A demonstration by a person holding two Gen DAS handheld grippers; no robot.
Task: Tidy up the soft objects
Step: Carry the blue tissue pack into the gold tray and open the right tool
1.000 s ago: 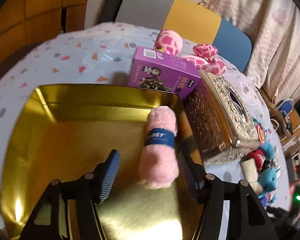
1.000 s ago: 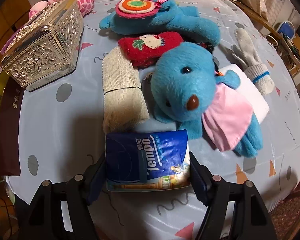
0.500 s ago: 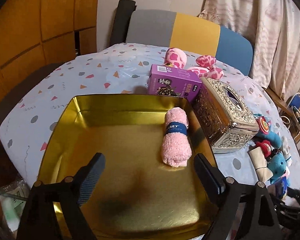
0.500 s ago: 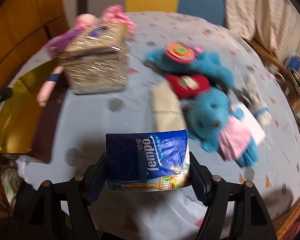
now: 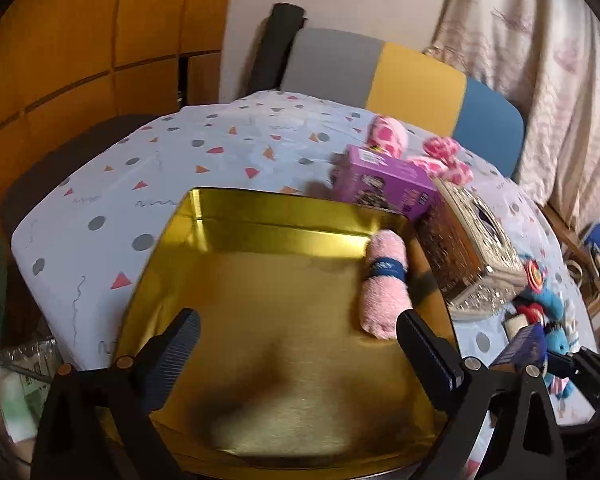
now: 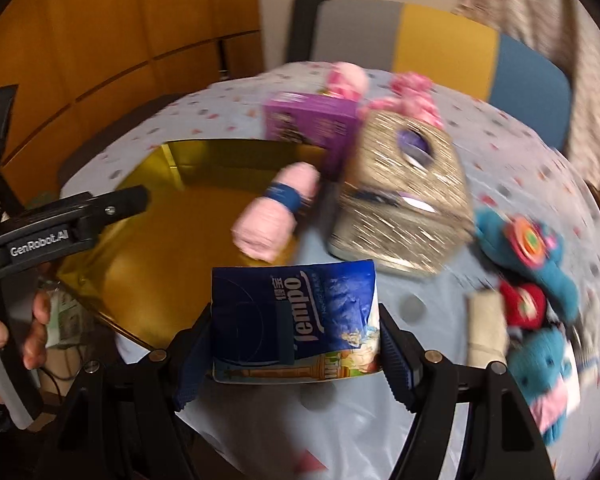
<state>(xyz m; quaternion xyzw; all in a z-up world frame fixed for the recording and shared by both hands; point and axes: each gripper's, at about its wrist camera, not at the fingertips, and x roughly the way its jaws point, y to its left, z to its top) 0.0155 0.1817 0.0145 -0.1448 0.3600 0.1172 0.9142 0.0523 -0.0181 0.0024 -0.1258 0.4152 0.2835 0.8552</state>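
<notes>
My left gripper (image 5: pixel 300 354) is open and empty, held above the near half of the gold tray (image 5: pixel 228 248). A rolled pink towel with a blue band (image 5: pixel 385 282) lies in the tray along its right wall. My right gripper (image 6: pixel 296 340) is shut on a blue Tempo tissue pack (image 6: pixel 296 316) and holds it in the air near the tray's right front corner (image 6: pixel 140 280). The pink towel (image 6: pixel 276 210) and the left gripper (image 6: pixel 68 220) also show in the right wrist view. The tissue pack shows at the right edge of the left wrist view (image 5: pixel 526 348).
A silver ornate tissue box (image 6: pixel 404 196) and a purple box (image 6: pixel 312 124) stand right of the tray. Pink spotted plush (image 5: pixel 388 138) lies behind. Blue plush toys (image 6: pixel 540 256), a red sock (image 6: pixel 524 304) and a cream sock (image 6: pixel 488 332) lie at the right. A chair (image 5: pixel 400 76) stands behind the table.
My left gripper let go of the pink towel, opened wide and pulled back. My right gripper lifted the tissue pack off the table and swung left toward the tray.
</notes>
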